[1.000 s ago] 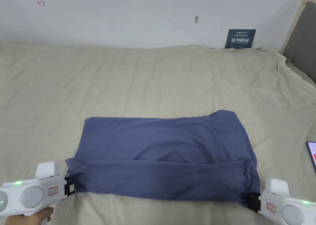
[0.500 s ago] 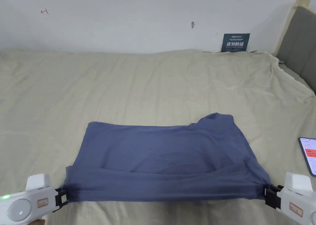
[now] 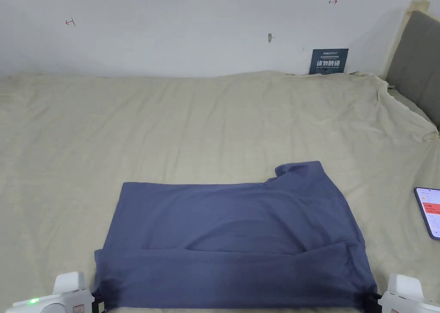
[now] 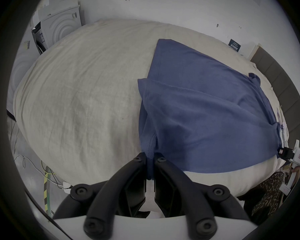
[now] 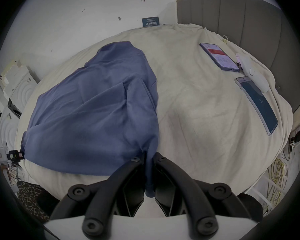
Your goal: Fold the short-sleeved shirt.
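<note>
Left gripper (image 4: 150,159) and right gripper (image 5: 148,156) each clamped a near shirt (image 3: 232,241) corner nearest the bed (image 3: 172,125) edge; uneven pull risked skewing the fold

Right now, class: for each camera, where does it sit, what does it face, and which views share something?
Head view: above the near bed edge, facing the blue shirt and wall.
Left gripper view: on the left gripper, clamping the shirt's left corner.
Right gripper view: on the right gripper, clamping its right corner; phones beyond.
All share the shirt.
</note>
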Available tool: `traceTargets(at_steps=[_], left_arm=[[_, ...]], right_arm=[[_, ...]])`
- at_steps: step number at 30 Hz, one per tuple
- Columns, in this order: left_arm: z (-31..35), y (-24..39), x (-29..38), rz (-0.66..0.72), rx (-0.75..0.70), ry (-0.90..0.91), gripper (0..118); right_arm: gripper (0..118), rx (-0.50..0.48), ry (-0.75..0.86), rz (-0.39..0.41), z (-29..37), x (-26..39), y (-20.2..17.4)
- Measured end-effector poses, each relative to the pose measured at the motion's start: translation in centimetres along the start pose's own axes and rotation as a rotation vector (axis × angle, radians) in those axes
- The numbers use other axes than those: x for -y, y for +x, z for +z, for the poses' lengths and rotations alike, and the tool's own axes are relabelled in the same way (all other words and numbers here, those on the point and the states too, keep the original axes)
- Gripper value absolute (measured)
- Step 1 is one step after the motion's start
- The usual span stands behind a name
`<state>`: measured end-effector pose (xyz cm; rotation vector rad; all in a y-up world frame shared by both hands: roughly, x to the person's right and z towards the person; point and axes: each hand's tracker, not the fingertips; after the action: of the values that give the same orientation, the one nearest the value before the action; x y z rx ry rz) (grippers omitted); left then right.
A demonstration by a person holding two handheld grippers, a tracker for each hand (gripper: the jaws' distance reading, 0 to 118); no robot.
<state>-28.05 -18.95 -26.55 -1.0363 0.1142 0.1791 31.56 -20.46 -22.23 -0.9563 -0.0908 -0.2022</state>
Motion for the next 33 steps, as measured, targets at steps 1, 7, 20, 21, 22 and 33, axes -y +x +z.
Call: traceTargets(at_steps=[1, 7, 20, 21, 22, 33], left_arm=[[1.8, 0.7, -0.4, 0.002, -0.007, 0.001, 6], [3.2, 0.6, -1.0, 0.074, -0.051, -0.006, 70], [15.7, 5.6, -6.3, -0.026, -0.004, 0.564, 93], [15.1, 5.3, -6.5, -0.036, -0.011, 0.592, 91], [15.4, 5.5, -6.6, -0.047, -0.019, 0.624, 87], [15.4, 8.1, -8.0, -0.126, 0.057, 0.703, 0]], right_arm=[[9, 0.004, 0.001, 0.001, 0.2, -0.2, -0.1], [60, 0.046, 0.061, 0.055, 3.3, -1.7, -0.9], [77, -0.026, 0.57, 0.159, 16.9, -8.1, -7.7], [75, -0.025, 0.593, 0.161, 17.3, -8.3, -8.2], [73, -0.025, 0.624, 0.172, 17.7, -8.3, -8.7], [0, -0.035, 0.747, 0.202, 18.2, -9.4, -11.5]])
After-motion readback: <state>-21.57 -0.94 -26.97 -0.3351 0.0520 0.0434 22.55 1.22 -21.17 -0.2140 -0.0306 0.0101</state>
